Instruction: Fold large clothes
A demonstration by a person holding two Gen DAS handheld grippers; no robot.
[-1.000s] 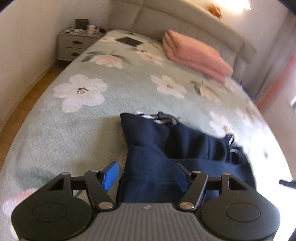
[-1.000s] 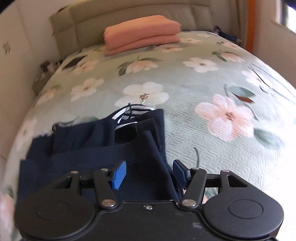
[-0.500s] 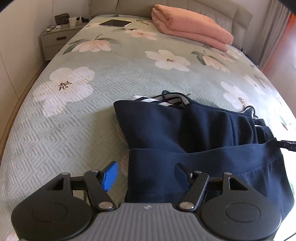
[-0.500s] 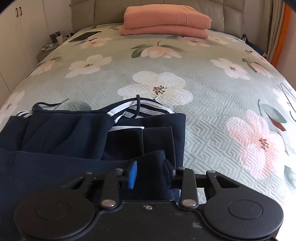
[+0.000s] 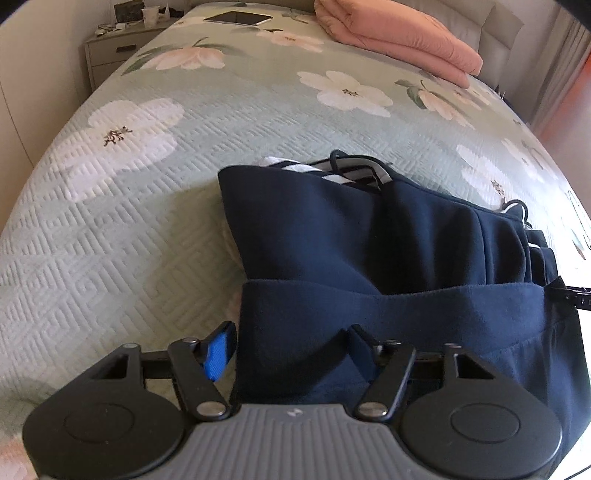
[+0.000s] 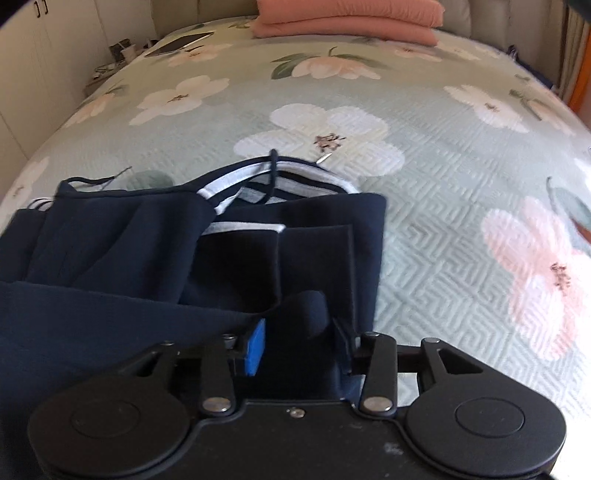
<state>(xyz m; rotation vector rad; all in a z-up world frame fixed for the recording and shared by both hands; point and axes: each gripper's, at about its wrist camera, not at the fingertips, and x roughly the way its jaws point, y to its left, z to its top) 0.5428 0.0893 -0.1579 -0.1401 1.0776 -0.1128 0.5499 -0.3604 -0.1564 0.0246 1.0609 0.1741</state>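
A navy garment (image 5: pixel 332 236) with white-striped trim and a drawstring lies partly folded on the floral bed; it also shows in the right wrist view (image 6: pixel 147 240). My left gripper (image 5: pixel 291 350) is open, its fingers wide apart around the garment's near left folded edge. My right gripper (image 6: pixel 299 343) has its jaws partly closed around the near right corner of the navy fabric, which bunches between the blue pads (image 6: pixel 255 347). The fold's near edge (image 5: pixel 406 299) stretches between both grippers.
The green floral bedspread (image 5: pixel 184 147) extends far ahead. A folded pink blanket (image 5: pixel 399 40) lies by the headboard, a tablet (image 5: pixel 238 17) near it. A nightstand (image 5: pixel 110 55) with small items stands at the far left. Curtains (image 5: pixel 565 55) hang at the right.
Both grippers dropped closer to the garment's near edge. The right gripper narrowed from wide open onto the fabric corner. The left stayed wide open.
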